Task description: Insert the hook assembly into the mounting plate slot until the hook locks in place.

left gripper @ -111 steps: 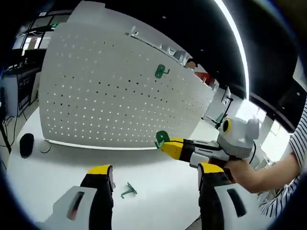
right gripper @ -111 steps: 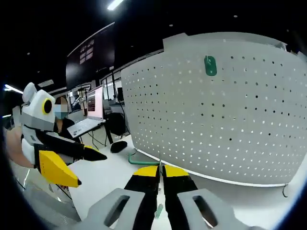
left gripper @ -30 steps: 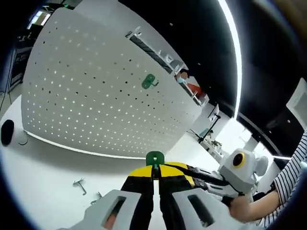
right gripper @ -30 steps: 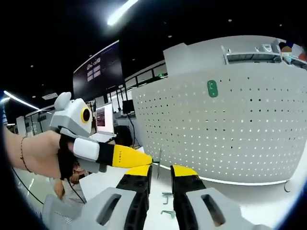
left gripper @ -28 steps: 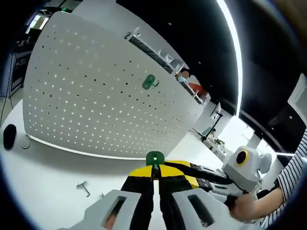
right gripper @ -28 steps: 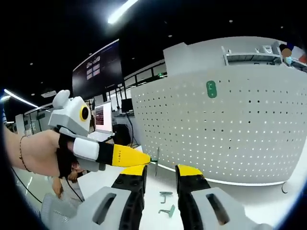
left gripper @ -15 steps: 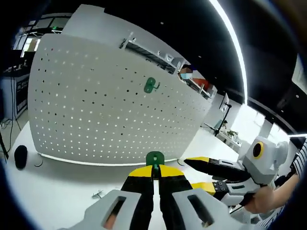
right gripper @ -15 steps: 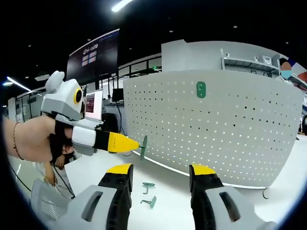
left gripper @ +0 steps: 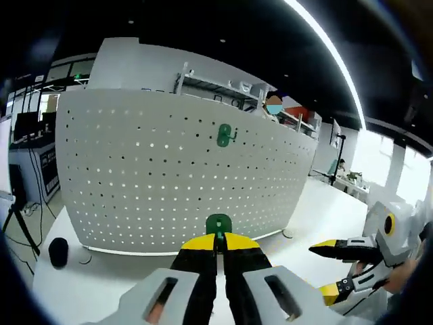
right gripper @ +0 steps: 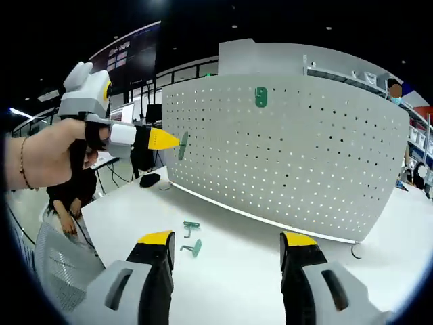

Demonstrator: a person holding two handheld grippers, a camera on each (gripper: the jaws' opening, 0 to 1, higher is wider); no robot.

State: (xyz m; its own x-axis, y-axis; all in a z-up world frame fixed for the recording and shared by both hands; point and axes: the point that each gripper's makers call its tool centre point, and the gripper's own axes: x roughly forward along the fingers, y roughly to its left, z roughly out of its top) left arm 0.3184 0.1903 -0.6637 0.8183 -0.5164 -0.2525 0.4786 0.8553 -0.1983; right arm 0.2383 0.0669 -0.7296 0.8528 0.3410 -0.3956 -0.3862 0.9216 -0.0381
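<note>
My left hand-held gripper pinches the small green plastic hook and is nearest the white perforated mounting panel, which stands straight ahead beyond it. My right hand-held gripper hangs open over the white worktop.

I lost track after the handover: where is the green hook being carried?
The green hook is pinched in the left tongs, raised in front of the white pegboard, below the hook already mounted.
</note>
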